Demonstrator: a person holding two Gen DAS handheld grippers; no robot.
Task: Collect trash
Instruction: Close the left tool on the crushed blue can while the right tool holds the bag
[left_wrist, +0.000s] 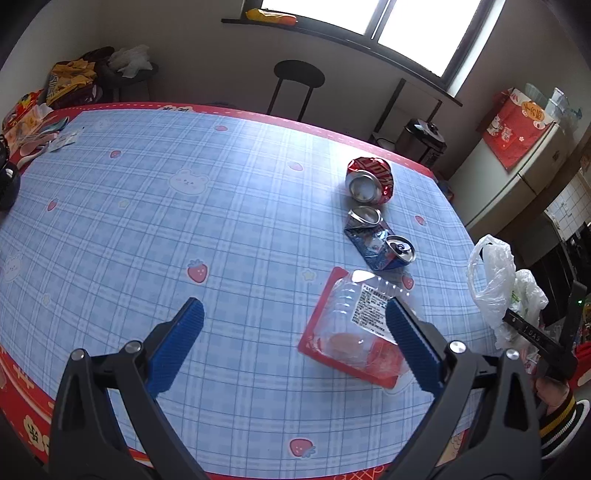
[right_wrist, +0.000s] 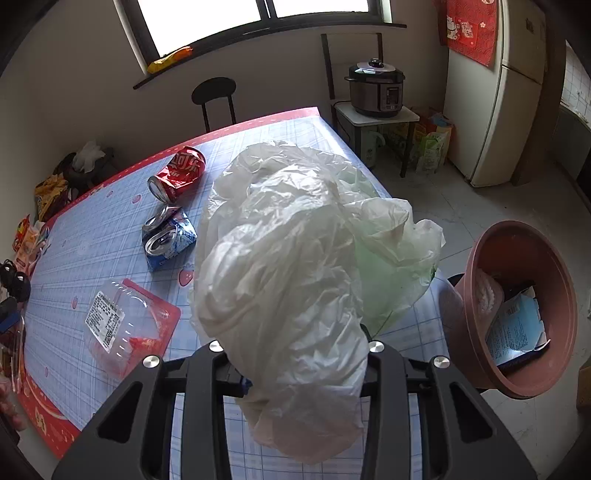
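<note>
My left gripper (left_wrist: 295, 332) hovers open over the blue checked tablecloth (left_wrist: 184, 229), nothing between its blue pads (left_wrist: 184, 332). Its right pad lies in front of a clear plastic clamshell box (left_wrist: 351, 325) on a red card. Beyond that lie a crushed blue can (left_wrist: 380, 240) and a crushed red can (left_wrist: 369, 179). My right gripper (right_wrist: 295, 354) is shut on a bunch of white plastic bags (right_wrist: 291, 258), which hides its fingertips. The bags (left_wrist: 495, 280) hang at the table's right edge. The clamshell box (right_wrist: 122, 325), blue can (right_wrist: 168, 240) and red can (right_wrist: 177, 173) sit left of the bags.
A reddish-brown bin (right_wrist: 517, 306) with paper trash stands on the floor right of the table. Snack packets (left_wrist: 33, 122) and a black object (left_wrist: 7, 184) crowd the table's left end. A black stool (left_wrist: 297, 86), a pressure cooker (right_wrist: 375, 88) and a fridge (right_wrist: 495, 92) stand behind.
</note>
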